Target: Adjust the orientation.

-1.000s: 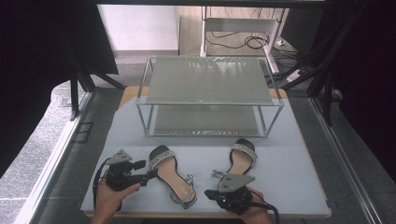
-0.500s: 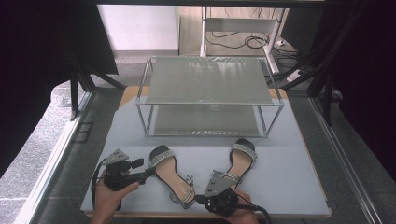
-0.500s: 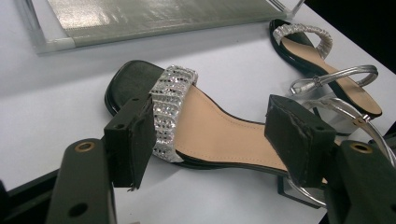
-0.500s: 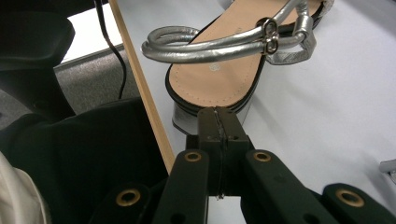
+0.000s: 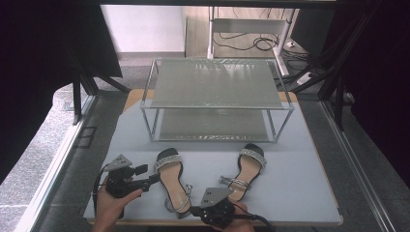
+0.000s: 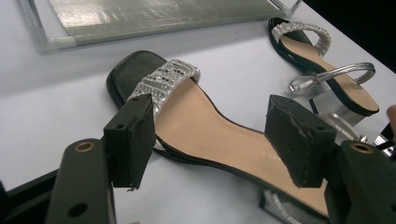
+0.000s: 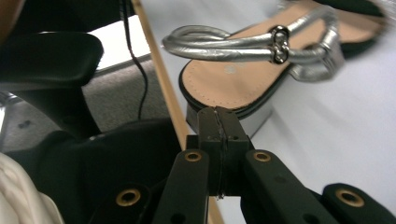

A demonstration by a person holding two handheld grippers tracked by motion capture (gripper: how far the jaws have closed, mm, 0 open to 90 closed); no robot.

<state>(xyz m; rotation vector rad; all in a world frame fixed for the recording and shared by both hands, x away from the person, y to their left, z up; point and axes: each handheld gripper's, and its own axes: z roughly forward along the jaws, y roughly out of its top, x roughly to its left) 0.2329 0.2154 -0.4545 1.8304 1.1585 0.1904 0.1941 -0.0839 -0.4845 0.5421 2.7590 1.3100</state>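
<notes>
Two block-heeled sandals lie on the grey counter (image 5: 295, 193) before a two-tier glass rack (image 5: 215, 96), toes toward it, long axes running front to back. The left sandal (image 5: 170, 181) and right sandal (image 5: 247, 170) have tan insoles, black soles, rhinestone toe bands and silver ankle straps. The left claw (image 6: 219, 135) gapes released over the left sandal's insole; the right claw (image 7: 219, 135) is clenched empty just short of the right sandal's heel.

The right gripper (image 5: 193, 210) is sliding along the table's (image 5: 300, 193) near edge toward the left sandal's (image 5: 172, 180) heel, its jaws pressed together, having left its place beside the right sandal (image 5: 247, 169).
</notes>
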